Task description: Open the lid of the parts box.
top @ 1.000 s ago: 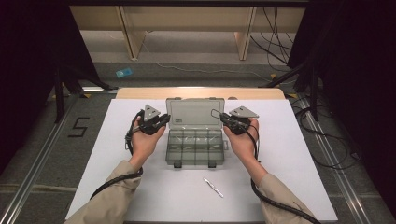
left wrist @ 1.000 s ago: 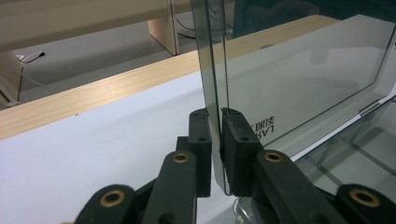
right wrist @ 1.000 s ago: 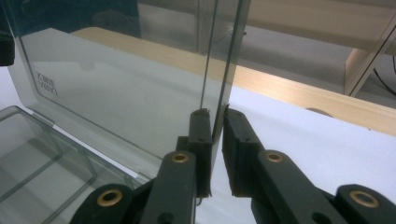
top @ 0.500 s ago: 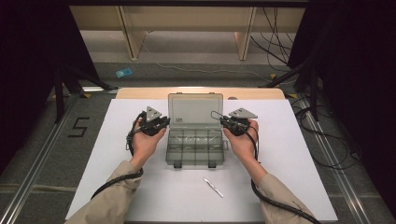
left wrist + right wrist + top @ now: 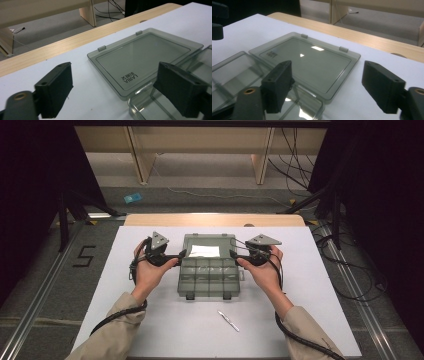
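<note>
Smoky clear plastic — a compartment box (image 5: 208, 276) is lying open in the middle of the white counter (image 5: 310, 300), its lid (image 5: 209, 247) folded flat toward the far edge. Left tongs (image 5: 176, 256) are hovering at the box's left rim, jaws standing apart. Right tongs (image 5: 236, 255) are facing them at the right rim — also apart, gripping nothing. Nearer the person, a small silvery tool (image 5: 228, 320) is resting on the counter.

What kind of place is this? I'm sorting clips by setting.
Probably a lab recording station, not a home: a white-topped table between black curtains, loose cables on the floor, and a floor mark "5".
</note>
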Motion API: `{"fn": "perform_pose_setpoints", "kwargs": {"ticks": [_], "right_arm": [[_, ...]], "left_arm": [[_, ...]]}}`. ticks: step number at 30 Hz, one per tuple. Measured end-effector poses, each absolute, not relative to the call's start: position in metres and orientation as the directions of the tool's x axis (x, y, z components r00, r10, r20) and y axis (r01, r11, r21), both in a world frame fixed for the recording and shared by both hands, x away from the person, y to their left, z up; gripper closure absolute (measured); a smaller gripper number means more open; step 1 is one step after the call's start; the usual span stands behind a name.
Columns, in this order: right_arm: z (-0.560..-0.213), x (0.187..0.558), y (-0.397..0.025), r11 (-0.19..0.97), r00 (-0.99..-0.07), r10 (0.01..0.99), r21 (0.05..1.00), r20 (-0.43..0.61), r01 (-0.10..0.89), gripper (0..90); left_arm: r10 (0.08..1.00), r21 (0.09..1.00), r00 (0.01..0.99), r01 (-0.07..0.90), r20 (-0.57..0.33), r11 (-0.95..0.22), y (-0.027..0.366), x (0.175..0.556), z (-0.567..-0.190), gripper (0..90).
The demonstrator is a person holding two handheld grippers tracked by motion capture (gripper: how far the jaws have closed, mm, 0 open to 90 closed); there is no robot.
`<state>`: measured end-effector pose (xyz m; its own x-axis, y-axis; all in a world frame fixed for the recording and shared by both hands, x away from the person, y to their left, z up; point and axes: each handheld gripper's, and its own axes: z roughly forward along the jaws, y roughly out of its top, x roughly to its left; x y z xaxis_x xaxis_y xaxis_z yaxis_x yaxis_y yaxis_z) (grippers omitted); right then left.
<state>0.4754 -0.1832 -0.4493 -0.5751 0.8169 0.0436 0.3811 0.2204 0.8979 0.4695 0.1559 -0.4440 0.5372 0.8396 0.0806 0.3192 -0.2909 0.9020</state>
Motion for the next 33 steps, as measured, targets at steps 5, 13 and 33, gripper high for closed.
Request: {"fn": "perform_pose_setpoints", "kwargs": {"ticks": [5,13,33], "right_arm": [[-0.443,0.461,-0.185,0.226,-0.614,0.787,0.900,0.057,0.372,19.7],[-0.440,0.426,-0.186,0.291,-0.685,0.728,0.891,0.030,0.349,19.9],[-0.441,0.348,-0.200,0.344,-0.752,0.659,0.880,0.022,0.327,22.6]], "left_arm": [[0.823,0.895,0.562,0.320,0.084,-0.310,0.161,0.455,-0.438,5.5],[0.792,0.899,0.607,0.313,0.058,-0.305,0.174,0.419,-0.431,4.4],[0.761,0.911,0.647,0.285,0.047,-0.299,0.195,0.337,-0.434,5.6]]}}
